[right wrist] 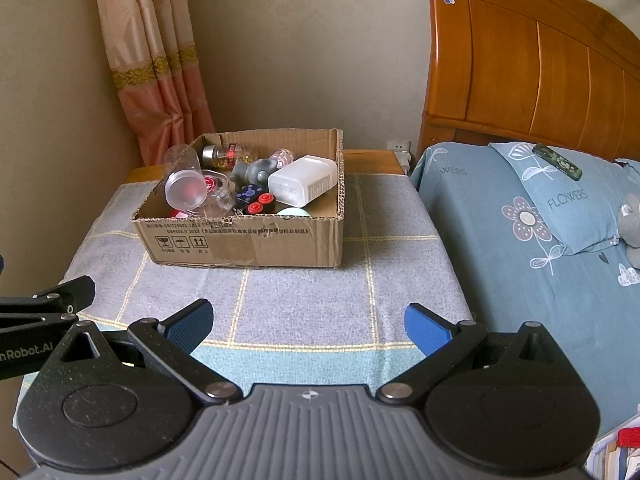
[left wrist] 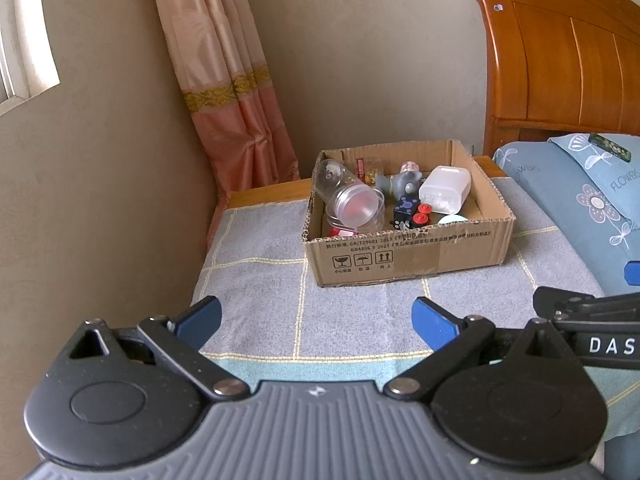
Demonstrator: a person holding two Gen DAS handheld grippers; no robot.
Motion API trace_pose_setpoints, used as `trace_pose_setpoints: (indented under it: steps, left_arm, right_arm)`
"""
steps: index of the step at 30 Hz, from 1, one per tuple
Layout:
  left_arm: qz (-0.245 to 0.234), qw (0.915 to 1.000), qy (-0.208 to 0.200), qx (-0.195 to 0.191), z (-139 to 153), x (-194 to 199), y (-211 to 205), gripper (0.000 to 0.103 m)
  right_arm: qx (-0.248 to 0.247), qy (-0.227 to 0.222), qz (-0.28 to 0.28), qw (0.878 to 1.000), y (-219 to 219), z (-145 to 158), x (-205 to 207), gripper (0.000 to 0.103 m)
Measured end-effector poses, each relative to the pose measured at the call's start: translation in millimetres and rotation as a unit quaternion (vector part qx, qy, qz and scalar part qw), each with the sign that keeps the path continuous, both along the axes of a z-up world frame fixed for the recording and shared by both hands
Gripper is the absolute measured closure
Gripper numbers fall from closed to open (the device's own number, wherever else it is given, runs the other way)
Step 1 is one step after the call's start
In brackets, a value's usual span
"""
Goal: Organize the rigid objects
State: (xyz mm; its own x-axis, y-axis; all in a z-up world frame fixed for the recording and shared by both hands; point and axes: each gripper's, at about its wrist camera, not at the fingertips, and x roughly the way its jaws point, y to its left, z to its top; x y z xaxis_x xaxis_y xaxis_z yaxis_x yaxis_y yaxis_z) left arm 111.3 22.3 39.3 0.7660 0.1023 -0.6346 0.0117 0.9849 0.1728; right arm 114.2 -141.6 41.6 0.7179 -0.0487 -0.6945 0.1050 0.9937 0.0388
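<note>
A cardboard box (left wrist: 404,262) (right wrist: 256,246) sits on a grey checked cloth (left wrist: 280,280) (right wrist: 304,292) over a bedside table. Inside lie a clear jar with a clear lid (left wrist: 352,204) (right wrist: 185,188), a white container (left wrist: 444,190) (right wrist: 302,180), a grey toy figure (left wrist: 402,182) (right wrist: 252,172), a black piece with red caps (left wrist: 416,214) (right wrist: 256,200) and a small yellow bottle (right wrist: 230,154). My left gripper (left wrist: 316,322) hovers open, well short of the box, with nothing between its fingers. My right gripper (right wrist: 308,322) is open too, empty, in front of the box.
A bed with a blue flowered pillow (right wrist: 560,200) and a wooden headboard (right wrist: 528,60) stands to the right. A dark flat case (right wrist: 556,161) lies on the pillow. A pink curtain (left wrist: 236,80) hangs at the back left, against the wall.
</note>
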Motion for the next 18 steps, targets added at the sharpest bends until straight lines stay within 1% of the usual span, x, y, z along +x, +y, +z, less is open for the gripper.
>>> trace_pose_setpoints:
  steps: [18]
  left_arm:
    - [0.000,1.0000,0.000,-0.001,0.4,0.4,-1.5,0.002]
  right_arm:
    - [0.002,0.000,0.002,1.000,2.0,0.2,0.0,0.000]
